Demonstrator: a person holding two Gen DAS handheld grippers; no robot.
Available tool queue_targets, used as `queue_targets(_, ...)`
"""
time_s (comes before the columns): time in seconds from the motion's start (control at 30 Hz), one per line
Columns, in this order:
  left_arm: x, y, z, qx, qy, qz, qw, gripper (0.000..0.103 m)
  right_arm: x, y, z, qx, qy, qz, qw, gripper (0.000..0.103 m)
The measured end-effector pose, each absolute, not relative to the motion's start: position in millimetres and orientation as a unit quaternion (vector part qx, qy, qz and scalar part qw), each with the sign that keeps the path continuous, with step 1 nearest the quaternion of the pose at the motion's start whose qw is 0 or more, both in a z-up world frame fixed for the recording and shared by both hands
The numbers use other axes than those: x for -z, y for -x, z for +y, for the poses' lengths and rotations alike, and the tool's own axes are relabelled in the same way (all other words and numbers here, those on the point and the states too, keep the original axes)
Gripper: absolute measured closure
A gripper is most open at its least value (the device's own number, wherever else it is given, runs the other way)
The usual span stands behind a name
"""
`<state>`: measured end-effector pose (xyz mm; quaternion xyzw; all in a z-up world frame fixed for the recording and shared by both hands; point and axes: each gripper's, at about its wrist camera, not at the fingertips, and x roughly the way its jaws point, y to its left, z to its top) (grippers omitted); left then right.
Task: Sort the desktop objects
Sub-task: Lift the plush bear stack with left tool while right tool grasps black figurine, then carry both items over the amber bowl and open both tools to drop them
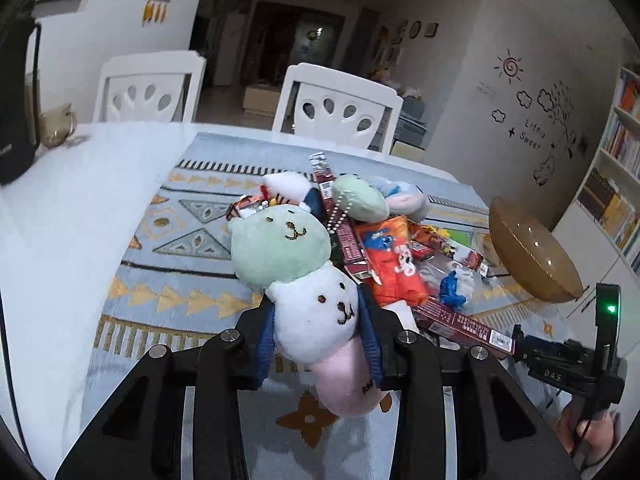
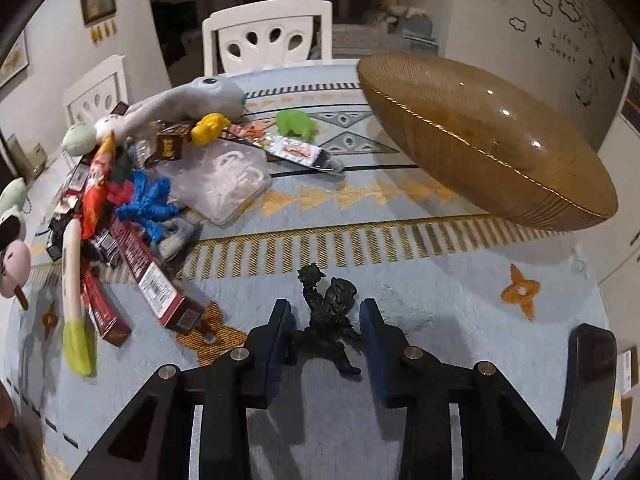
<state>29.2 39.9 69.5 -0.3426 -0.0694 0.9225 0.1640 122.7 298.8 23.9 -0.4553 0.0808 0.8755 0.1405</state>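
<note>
My left gripper (image 1: 316,320) is shut on a plush skewer toy (image 1: 280,240) with a green, a white and a pink head; its blue pads press the white middle head. The same toy shows at the left edge of the right wrist view (image 2: 14,256). My right gripper (image 2: 324,308) is shut on a small black figurine (image 2: 328,316), whose limbs touch both pads, just above the patterned mat (image 2: 400,300). A brown glass bowl (image 2: 480,136) stands tilted at the right, also seen in the left wrist view (image 1: 532,256). The jumbled pile holds an orange snack packet (image 1: 392,264), red boxes (image 2: 152,280), a blue toy (image 2: 146,200) and a grey plush (image 2: 200,96).
A yellow toy (image 2: 210,128), a green toy (image 2: 298,124) and a clear plastic pack (image 2: 228,180) lie behind the pile. Two white chairs (image 1: 336,108) stand at the far table edge. A black kettle (image 1: 16,100) and a glass cup (image 1: 58,126) sit far left. A hand (image 1: 592,436) holds the other gripper.
</note>
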Motion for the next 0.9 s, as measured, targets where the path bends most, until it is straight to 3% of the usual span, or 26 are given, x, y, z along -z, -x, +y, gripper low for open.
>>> queue_targets(0.07, -68, -31, 45, -0.923, 0.344, -0.061, 0.163, 0.069, -27, -126, 298, -0.877, 0.453, 0.085, 0.139, 0.074)
queue_targets(0.2, -70, -31, 53, -0.921, 0.349, -0.055, 0.164, 0.069, -60, -140, 310, -0.89, 0.417, 0.115, 0.144, 0.074)
queue_targets(0.47, -146, -33, 134, -0.899, 0.338, -0.031, 0.275, 0.069, -144, -180, 402, -0.915, 0.271, 0.206, 0.217, 0.074)
queue_targets(0.63, -174, -23, 229, -0.873, 0.339, -0.016, 0.352, 0.069, -120, -178, 462, -0.888, 0.258, 0.296, 0.24, 0.074)
queue_targets(0.9, -132, 3, 359, -0.82, 0.378, 0.001, 0.429, 0.069, -90, -170, 476, -0.873, 0.278, 0.314, 0.247, 0.074)
